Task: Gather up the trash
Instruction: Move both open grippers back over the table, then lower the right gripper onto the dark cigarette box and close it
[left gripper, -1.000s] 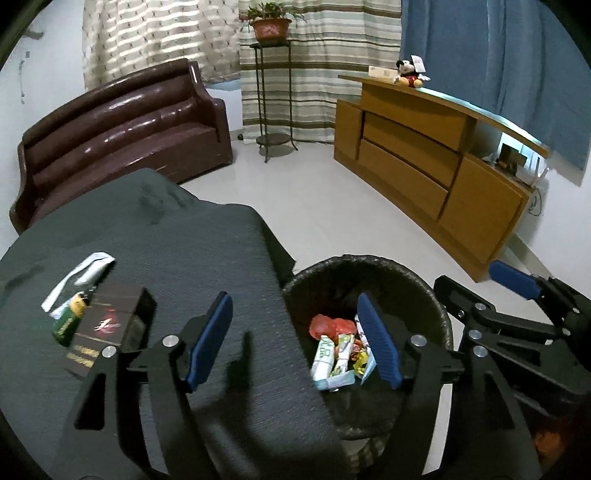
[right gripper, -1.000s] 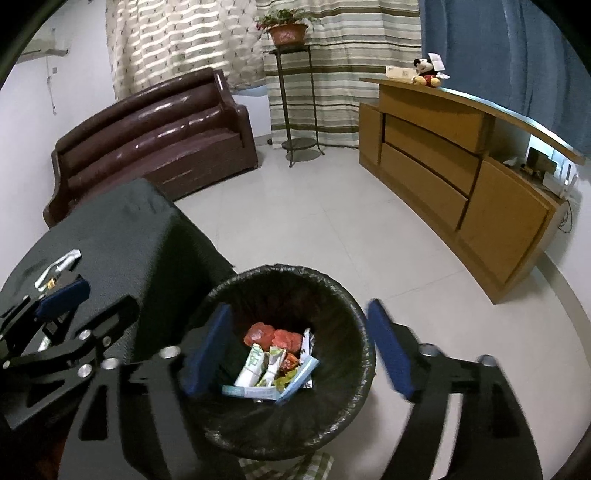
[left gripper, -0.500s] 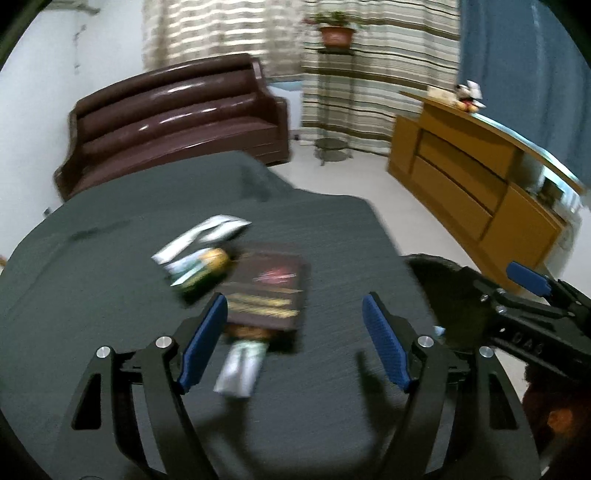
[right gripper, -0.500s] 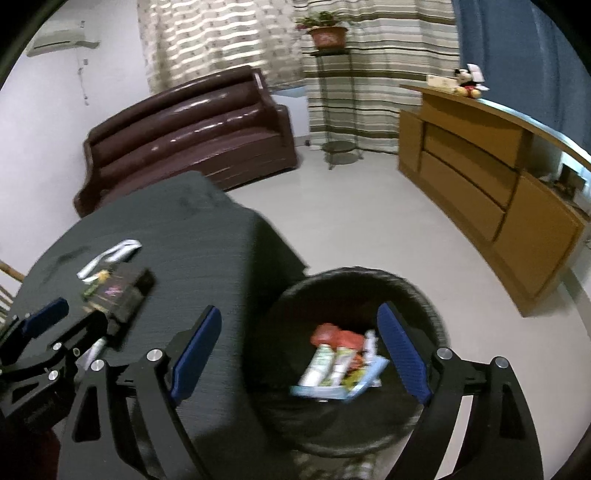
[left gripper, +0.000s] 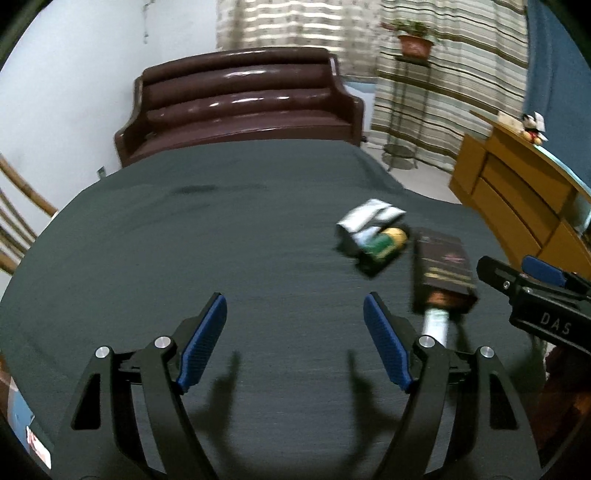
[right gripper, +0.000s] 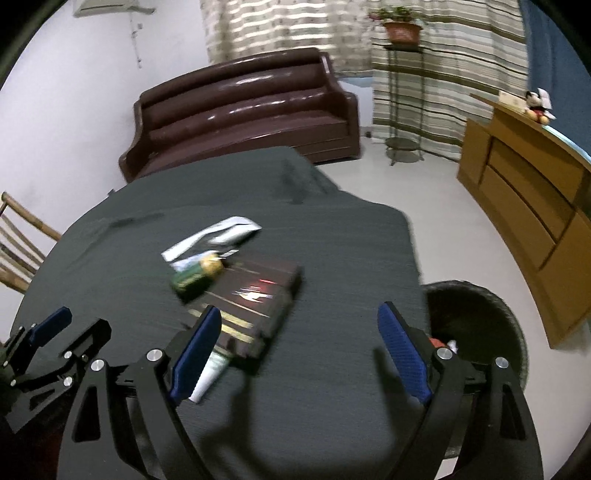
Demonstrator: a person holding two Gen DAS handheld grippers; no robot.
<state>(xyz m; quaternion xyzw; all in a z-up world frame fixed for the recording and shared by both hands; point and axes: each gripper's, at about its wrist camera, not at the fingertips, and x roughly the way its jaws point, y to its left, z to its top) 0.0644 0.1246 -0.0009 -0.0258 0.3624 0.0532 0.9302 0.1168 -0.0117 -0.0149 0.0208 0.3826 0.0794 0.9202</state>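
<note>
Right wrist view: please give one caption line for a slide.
Open right gripper above dark-clothed table with dark rectangular box.

A glossy dark-brown leather sofa is standing against the white wall, behind the bench draped in dark grey cloth. A terracotta pot with a green plant is sitting on a slim metal stand before striped curtains. A curved tan wooden counter is carrying a small plush toy. A bamboo chair is showing at the left edge.
</note>
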